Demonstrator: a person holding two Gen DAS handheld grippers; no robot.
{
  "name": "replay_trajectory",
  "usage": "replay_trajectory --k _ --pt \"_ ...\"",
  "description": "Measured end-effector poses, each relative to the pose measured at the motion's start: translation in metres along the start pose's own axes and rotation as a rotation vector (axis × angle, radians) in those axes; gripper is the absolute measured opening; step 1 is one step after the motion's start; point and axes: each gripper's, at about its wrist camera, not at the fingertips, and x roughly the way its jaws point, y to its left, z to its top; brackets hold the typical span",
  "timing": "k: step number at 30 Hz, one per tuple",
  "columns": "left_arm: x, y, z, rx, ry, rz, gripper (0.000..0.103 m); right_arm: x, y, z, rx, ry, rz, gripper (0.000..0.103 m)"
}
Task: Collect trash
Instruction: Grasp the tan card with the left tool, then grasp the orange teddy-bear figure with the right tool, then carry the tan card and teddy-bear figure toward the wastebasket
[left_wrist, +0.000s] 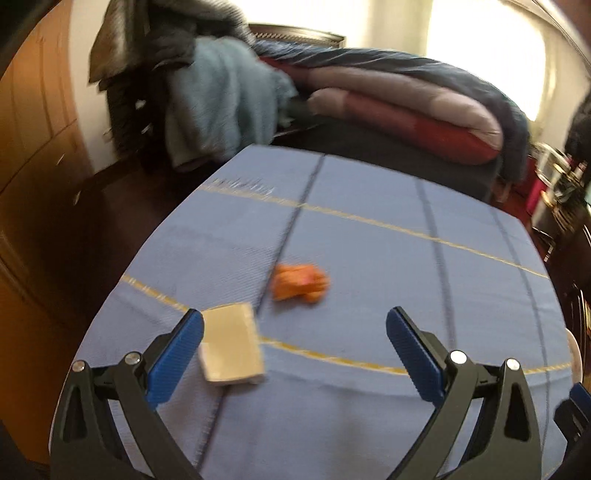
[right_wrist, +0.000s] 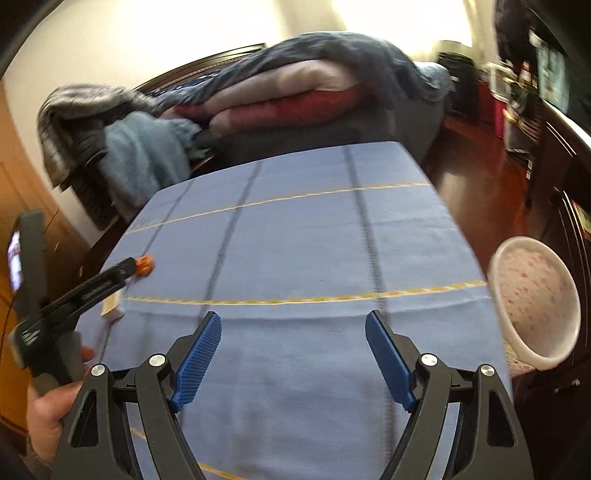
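An orange crumpled wrapper (left_wrist: 300, 282) lies on the blue tablecloth (left_wrist: 369, 258), ahead of my left gripper (left_wrist: 294, 325). A small beige box (left_wrist: 231, 345) lies next to the left finger. The left gripper is open and empty above the cloth. My right gripper (right_wrist: 293, 328) is open and empty over the cloth's near part (right_wrist: 295, 240). In the right wrist view the left gripper (right_wrist: 92, 288) shows at the left, with the orange wrapper (right_wrist: 144, 264) at its tip and the box (right_wrist: 112, 307) under it. A white bin (right_wrist: 532, 302) with pink spots stands beyond the table's right edge.
A bed with folded red, grey and blue quilts (left_wrist: 388, 99) stands behind the table. A light blue towel (left_wrist: 221, 99) hangs over a chair at the back left. A wooden wardrobe (left_wrist: 33, 129) is on the left. Dark furniture (right_wrist: 554, 166) is on the right.
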Motion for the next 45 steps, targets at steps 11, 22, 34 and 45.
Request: replay_trajectory --k 11,22,34,45 --pt "0.034 0.034 -0.001 -0.051 0.059 -0.04 0.08 0.011 0.055 0.008 -0.092 0.014 0.026 0.081" --pt "0.023 0.076 -0.004 -0.077 0.018 -0.055 0.039 0.054 0.119 0.029 -0.164 0.058 0.108 0.081" --pt "0.007 0.153 0.005 -0.198 -0.02 0.009 0.039 0.14 0.198 0.037 -0.238 0.151 0.149 0.08" --pt "0.004 0.15 0.004 -0.192 -0.019 -0.005 0.039 0.155 0.21 0.037 -0.275 0.162 0.124 0.042"
